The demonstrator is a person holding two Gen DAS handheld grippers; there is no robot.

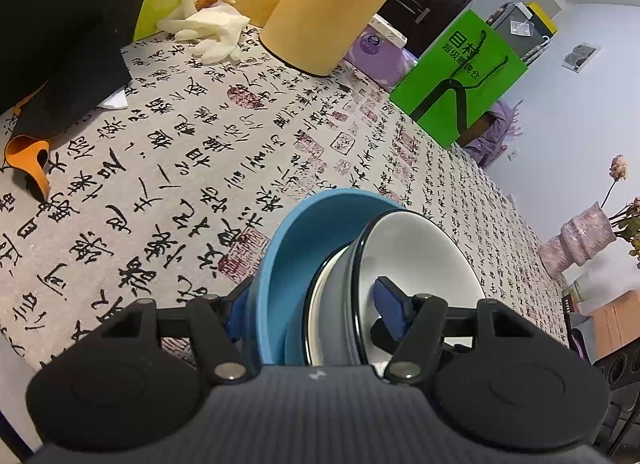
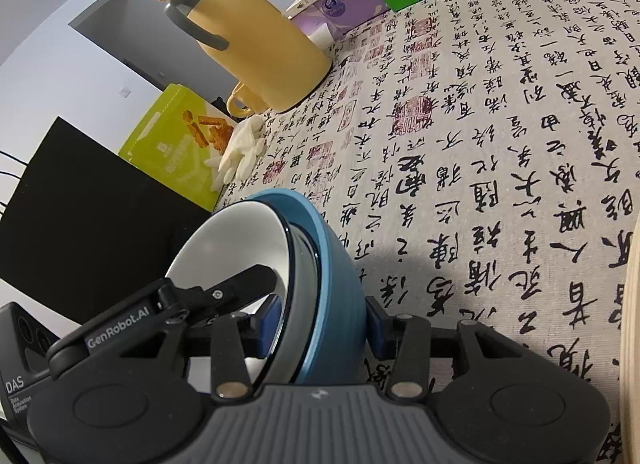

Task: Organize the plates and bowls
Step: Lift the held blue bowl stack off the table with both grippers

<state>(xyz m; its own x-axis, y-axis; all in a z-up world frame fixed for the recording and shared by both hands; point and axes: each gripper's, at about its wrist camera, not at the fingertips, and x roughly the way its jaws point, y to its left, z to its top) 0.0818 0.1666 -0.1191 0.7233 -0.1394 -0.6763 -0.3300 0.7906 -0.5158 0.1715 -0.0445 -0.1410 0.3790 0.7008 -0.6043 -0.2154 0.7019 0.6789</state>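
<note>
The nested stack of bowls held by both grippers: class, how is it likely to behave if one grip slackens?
The white bowl sits loosely inside the blue bowl, and the stack is tipped on edge, so it could probably slide out. Its surface looks glossy, so likely slippery. Both look rigid and possibly ceramic, so a drop onto the table might chip them.

My left gripper (image 1: 316,316) clamps its blue pads across the stacked bowls (image 1: 340,264); my right gripper (image 2: 322,324) pinches the same stack, both angled downward.
</note>
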